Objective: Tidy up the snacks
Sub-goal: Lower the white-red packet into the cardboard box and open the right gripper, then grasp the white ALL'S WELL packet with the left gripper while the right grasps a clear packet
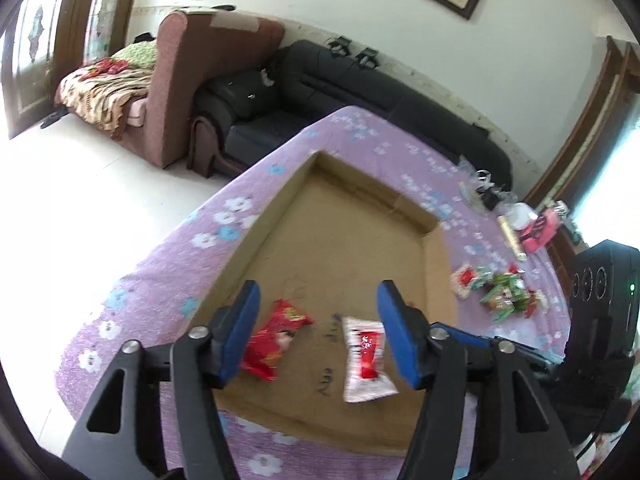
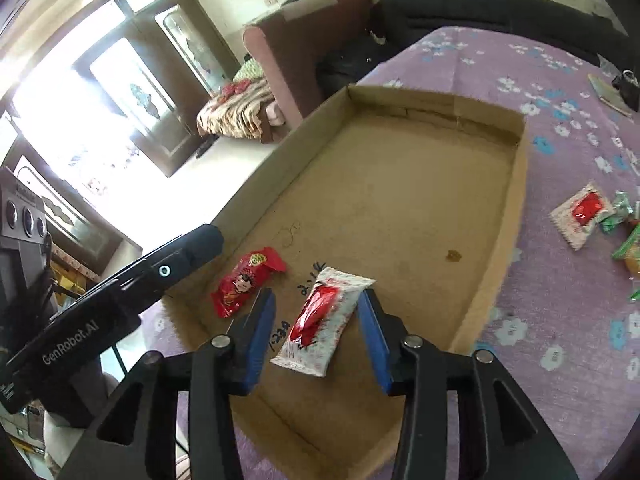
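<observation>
Nearest, the left gripper (image 1: 318, 328) has its blue pads spread wide and holds nothing; below it, on the near floor of the shallow brown cardboard tray (image 1: 434, 264), lies a red snack packet with a cartoon face (image 1: 274, 338), just beside the left pad. The right gripper (image 2: 316, 330) stands about half open, its pads either side of a white packet with a red centre (image 2: 324, 320) without pressing on it. The two packets lie side by side, near each other. Farther right, on the purple flowered tablecloth (image 2: 560, 320), loose red, white and green snacks (image 1: 496, 290) wait in a heap, outside the tray.
</observation>
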Demonstrator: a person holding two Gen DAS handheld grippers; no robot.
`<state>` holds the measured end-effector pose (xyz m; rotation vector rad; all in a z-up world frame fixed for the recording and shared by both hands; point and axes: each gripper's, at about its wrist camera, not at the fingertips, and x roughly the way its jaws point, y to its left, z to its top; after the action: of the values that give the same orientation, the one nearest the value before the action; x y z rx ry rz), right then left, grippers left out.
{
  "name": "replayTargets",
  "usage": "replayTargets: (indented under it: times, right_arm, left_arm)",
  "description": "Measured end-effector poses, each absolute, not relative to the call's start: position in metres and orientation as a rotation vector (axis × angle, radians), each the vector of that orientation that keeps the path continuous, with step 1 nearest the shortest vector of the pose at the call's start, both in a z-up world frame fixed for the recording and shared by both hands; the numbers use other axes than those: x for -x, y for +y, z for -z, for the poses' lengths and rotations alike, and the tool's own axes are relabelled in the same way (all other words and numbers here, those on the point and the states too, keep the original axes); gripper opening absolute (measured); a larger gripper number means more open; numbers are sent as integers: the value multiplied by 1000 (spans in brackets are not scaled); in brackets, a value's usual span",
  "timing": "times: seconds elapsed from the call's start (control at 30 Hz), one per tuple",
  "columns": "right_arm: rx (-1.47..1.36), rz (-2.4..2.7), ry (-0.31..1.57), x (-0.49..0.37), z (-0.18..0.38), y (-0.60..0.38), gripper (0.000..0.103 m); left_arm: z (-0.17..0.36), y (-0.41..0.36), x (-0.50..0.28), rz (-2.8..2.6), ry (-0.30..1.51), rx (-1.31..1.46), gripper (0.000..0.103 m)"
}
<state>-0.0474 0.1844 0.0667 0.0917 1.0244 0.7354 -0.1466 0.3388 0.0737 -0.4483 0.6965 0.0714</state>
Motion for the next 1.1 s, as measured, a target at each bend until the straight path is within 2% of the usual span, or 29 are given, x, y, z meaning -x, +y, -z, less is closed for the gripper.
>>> replayTargets:
  times: [0.07,0.17,0.27,0.43,0.73,0.9,0.97,1.0,1.03,1.1]
  right_arm:
    - [-141,-722,982,47,-81,154,43]
    - [-203,-636,926,49,-90,97,51]
    - [-262,-482,913,39,-85,24,51]
    - [-360,-354,916,22,-71,-43,53]
    - [-332,-375,954,-25,-38,-35,57]
    - [-328,-412,961,-20,-31,-27,58]
    - [-336,-423,969,-20,-27,-27,53]
    - [-341,-441,977,-20,-26,-26,35]
    - [-343,-459,1000,-22,-22,-25,20]
    - [-364,-462,999,-18,-20,-28,20]
  left_arm:
    - [-80,329,147,-34,689,447,68]
    - [-84,313,144,-7,694,408,70]
    - [-86,294,138,38,706,390,71]
    - [-87,257,118,132,744,346,71]
    - [-96,200,54,293,835,257,72]
    - [-81,169,9,342,914,230,72]
    - [-73,156,-5,349,938,199,72]
    - [-68,152,-11,347,952,186,72]
    - [-61,146,-20,339,978,171,72]
    - [-54,141,-29,316,1002,142,72]
